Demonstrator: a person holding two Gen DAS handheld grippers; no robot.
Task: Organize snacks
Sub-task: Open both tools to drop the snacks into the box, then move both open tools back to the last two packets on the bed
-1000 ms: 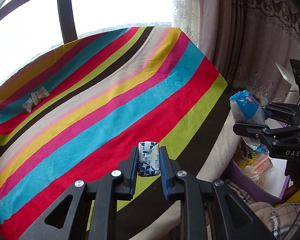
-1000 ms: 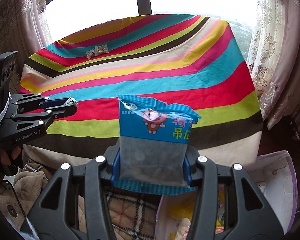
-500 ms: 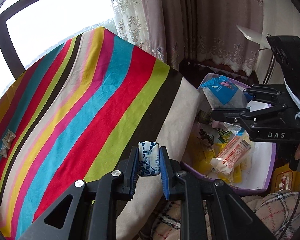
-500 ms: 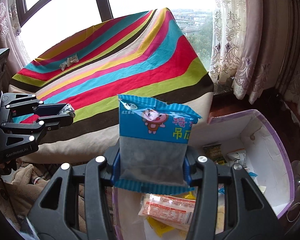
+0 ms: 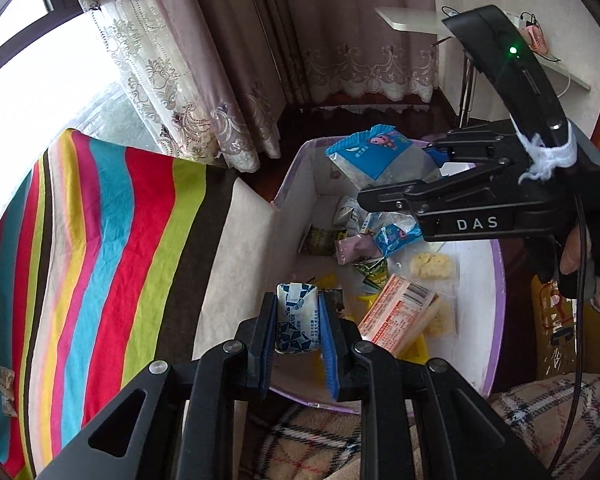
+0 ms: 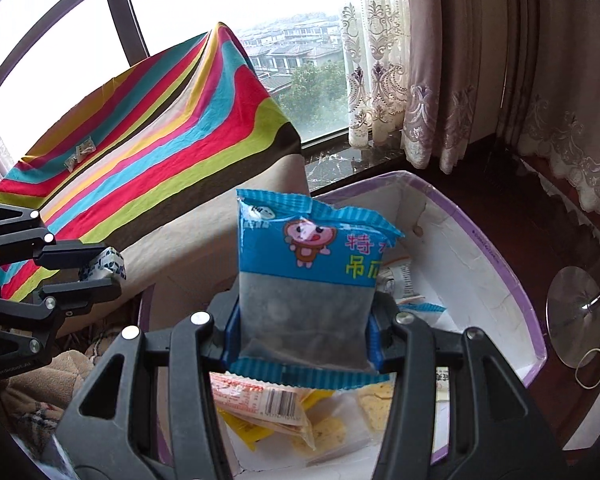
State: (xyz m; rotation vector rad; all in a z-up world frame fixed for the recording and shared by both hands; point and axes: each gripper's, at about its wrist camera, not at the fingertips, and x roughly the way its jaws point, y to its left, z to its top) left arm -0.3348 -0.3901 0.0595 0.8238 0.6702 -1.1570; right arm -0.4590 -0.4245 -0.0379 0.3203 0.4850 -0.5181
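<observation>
The left tongs (image 5: 298, 330) are pinched nearly shut on a small white candy with a blue geometric print (image 5: 297, 322). Its long axis runs out along the fingers, its folded end pointing away from the hand. The right tongs (image 6: 304, 330) stand about half open, clamped on the sides of a blue snack packet (image 6: 310, 276) with a cartoon figure, yellow characters and a clear grey lower half. It stands upright, long axis along the fingers, with its crimped top edge away from the hand.

Below and beyond both tongs lies a white box with a purple rim (image 5: 496, 280), holding a barcoded cracker pack (image 5: 396, 314) and other wrapped snacks. Left of the tongs is the counter under a striped cloth (image 5: 100, 248), where two small pale wrappers (image 6: 80, 152) lie well apart from everything.
</observation>
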